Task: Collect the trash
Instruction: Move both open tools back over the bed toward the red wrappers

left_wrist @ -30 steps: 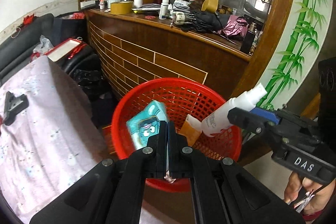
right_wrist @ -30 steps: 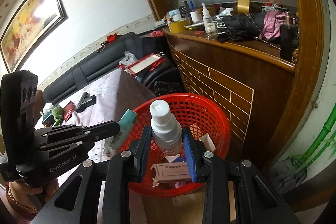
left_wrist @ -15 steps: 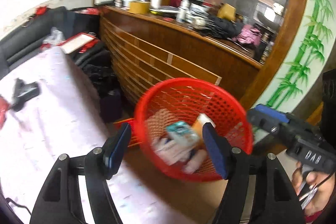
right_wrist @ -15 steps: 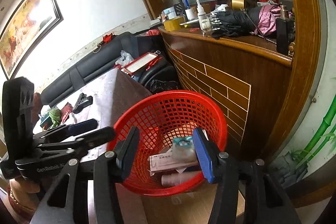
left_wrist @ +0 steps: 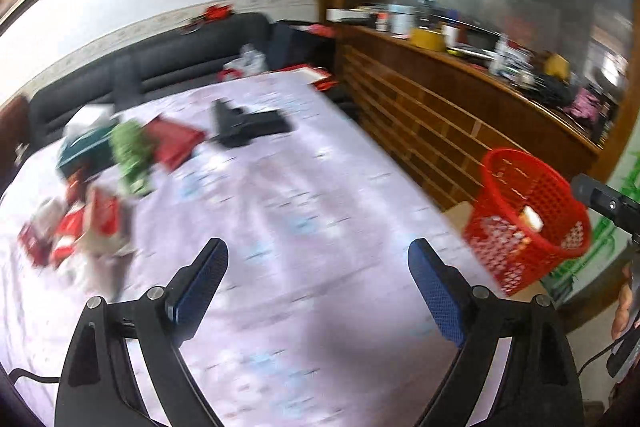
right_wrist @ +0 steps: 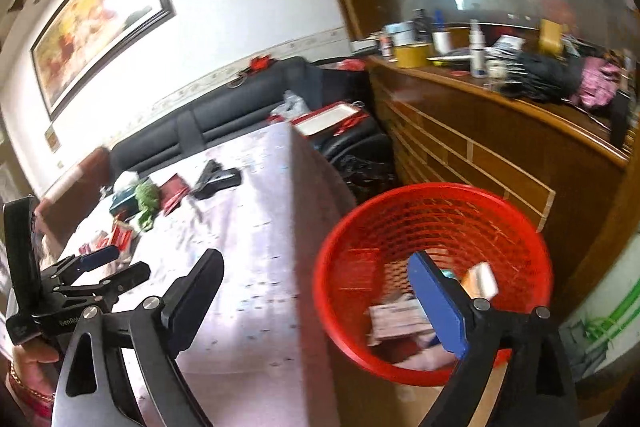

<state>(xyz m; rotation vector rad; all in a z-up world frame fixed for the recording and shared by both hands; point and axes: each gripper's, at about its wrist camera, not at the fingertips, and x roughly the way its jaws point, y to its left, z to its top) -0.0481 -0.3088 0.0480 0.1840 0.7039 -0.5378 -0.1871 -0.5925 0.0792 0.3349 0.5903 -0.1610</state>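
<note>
The red mesh basket (right_wrist: 460, 227) stands beside the table's right edge and holds boxes and a white carton (right_wrist: 400, 319); in the left wrist view the basket (left_wrist: 520, 183) is at the right. My left gripper (left_wrist: 316, 255) hangs over the pink cloth table (left_wrist: 304, 187), jaws opening, nothing between them. My right gripper (right_wrist: 314, 263) sits over the table's edge and the basket's rim, jaws opening and empty. Blurred trash lies at the table's far left: red packets (left_wrist: 84, 223), a green bundle (left_wrist: 132, 155) and a teal box (left_wrist: 80, 147). The left gripper (right_wrist: 124, 263) also shows in the right wrist view.
A black clamp-like object (left_wrist: 244, 125) lies near the table's far side. A wooden counter (right_wrist: 500, 147) crowded with bottles and a tape roll runs behind the basket. A black sofa (left_wrist: 160, 67) lines the wall. A person's hand (right_wrist: 32, 359) holds the left gripper.
Both grippers opened: the teal packet left the left jaws and the white spray bottle left the right jaws, into the basket. The left gripper swung left over the table; the right shifted left.
</note>
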